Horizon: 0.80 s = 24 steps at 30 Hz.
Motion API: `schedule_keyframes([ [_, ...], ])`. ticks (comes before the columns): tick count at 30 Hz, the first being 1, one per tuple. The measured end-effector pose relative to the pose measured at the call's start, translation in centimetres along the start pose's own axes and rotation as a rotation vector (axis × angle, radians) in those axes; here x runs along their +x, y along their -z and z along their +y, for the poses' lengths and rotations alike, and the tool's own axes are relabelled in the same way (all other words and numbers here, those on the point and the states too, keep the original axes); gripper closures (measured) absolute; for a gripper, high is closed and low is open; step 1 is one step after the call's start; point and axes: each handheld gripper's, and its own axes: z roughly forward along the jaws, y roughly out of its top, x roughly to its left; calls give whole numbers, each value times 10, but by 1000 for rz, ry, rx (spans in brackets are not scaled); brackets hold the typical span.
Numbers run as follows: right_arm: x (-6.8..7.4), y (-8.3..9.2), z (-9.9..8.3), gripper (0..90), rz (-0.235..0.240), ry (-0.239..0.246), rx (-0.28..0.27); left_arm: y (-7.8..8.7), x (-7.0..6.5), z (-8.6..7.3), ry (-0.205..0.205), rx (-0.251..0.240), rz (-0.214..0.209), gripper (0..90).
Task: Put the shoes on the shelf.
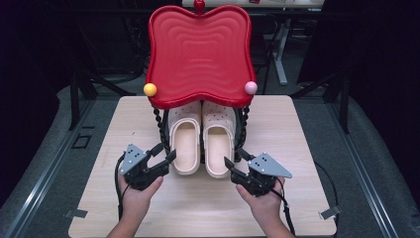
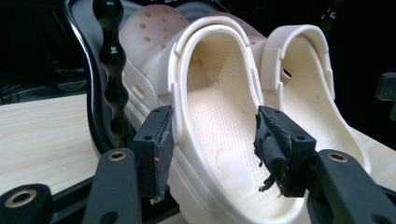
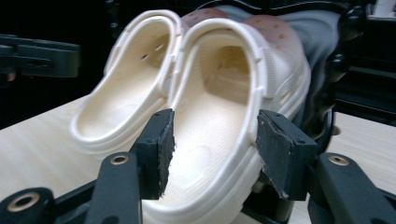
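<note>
**Both grippers open at the heels of a pair of clogs**

We see a pair of cream clogs side by side on the lower level of a small stand, toes tucked under its red tray (image 1: 198,52), heels sticking out toward the person. The stand sits at the far middle of a light wooden table (image 1: 109,134). The tray is wavy-edged, with a yellow ball (image 1: 150,89) at its front left corner and a pink ball (image 1: 251,88) at its front right. Black beaded posts (image 2: 113,74) carry it.

Left clog (image 1: 185,141): we note the left gripper (image 1: 166,154) just at its heel, held in the person's left hand (image 1: 138,191). In the left gripper view its jaws stand wide. The pads bracket the heel rim, one outside the outer wall, one over the footbed. The worn right pad (image 2: 273,149) looks frayed. We cannot tell whether either pad touches the clog; we see no squeeze on the rim.

Right clog (image 1: 218,144): we note the right gripper (image 1: 233,167) just off its heel, held in the right hand (image 1: 265,201). In the right gripper view the jaws stand wide too, with the heel of this clog between and beyond the pads, which do not press on it.

The two clogs touch or nearly touch along their inner sides. Both lie flat, soles down. Perforated toe caps show under the tray. A cable (image 1: 119,191) trails from the left gripper along the wrist.
</note>
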Motion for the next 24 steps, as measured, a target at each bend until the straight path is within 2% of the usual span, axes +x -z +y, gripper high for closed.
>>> schedule_keyframes([
  [6, 5, 9, -7, 475, 10, 22, 12, 10, -2, -11, -4, 18, -17, 483],
  [10, 6, 14, -13, 485, 49, 26, 25, 17, -3, -16, 20, 19, -27, 503],
  [13, 9, 16, -17, 491, 41, 36, 27, 21, -6, -20, 13, 23, -30, 513],
  [15, 10, 19, -20, 552, 55, 48, 41, 23, -7, -23, 10, 17, -28, 522],
  [17, 11, 21, -23, 575, 37, 62, 49, 26, -8, -26, 7, 23, -27, 534],
  [20, 13, 24, -26, 634, 51, 32, 69, 27, -7, -31, 16, 34, -30, 552],
  [24, 19, 28, -32, 701, 54, 56, 82, 30, -7, -37, 21, 46, -36, 592],
])
